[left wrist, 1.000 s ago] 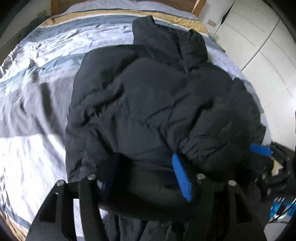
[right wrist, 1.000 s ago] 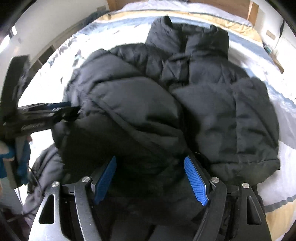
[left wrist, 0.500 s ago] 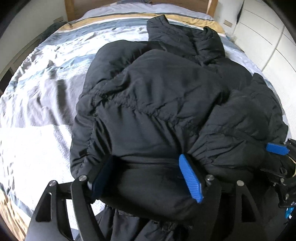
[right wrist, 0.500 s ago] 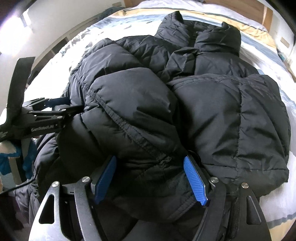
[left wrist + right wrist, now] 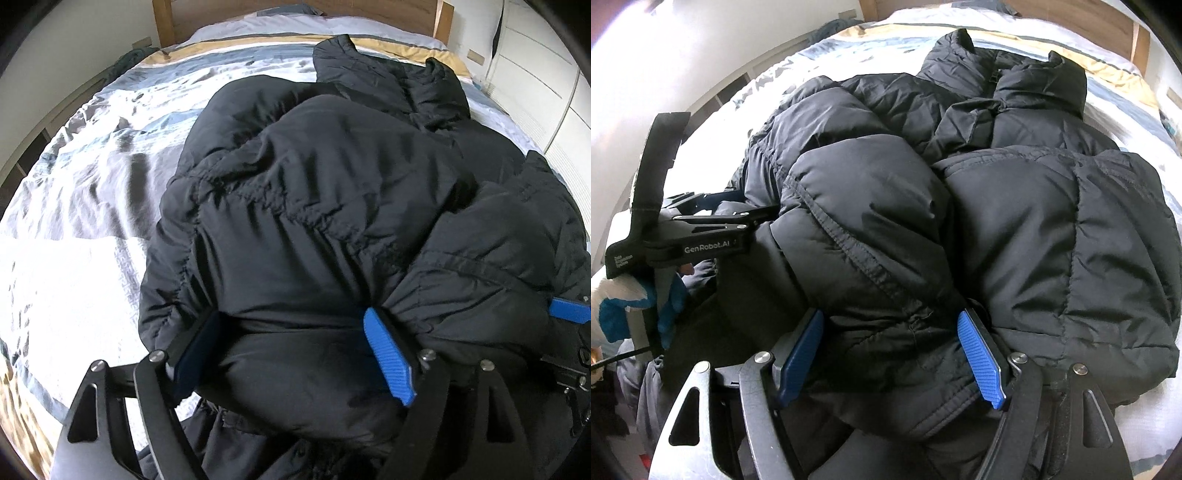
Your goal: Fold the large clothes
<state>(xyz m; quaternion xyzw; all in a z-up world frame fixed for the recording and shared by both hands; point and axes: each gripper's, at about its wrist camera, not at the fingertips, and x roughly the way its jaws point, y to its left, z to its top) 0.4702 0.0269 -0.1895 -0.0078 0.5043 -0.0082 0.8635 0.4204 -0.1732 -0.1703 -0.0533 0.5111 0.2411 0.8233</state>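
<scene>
A black puffer jacket (image 5: 332,184) lies on the bed, collar toward the headboard, with its lower part doubled up over the chest. My left gripper (image 5: 291,354) straddles a thick fold of the hem; its jaws are opening and the fabric still bulges between the blue pads (image 5: 388,358). My right gripper (image 5: 890,354) is shut on another thick fold of the jacket (image 5: 1015,221), pads pressed into its sides. In the right wrist view the left gripper (image 5: 753,218) reaches into the jacket's left edge. A right pad (image 5: 569,310) peeks in at the far right.
The striped bed cover (image 5: 92,184) spreads left of the jacket, with a wooden headboard (image 5: 295,7) beyond. White wardrobe doors (image 5: 535,74) stand close on the right. A white and blue sleeve (image 5: 613,306) shows behind the left gripper.
The left jaws have spread wider around the fold. The left gripper has come down toward the bed, and the doubled-over jacket has settled lower. The right gripper's hold is unchanged.
</scene>
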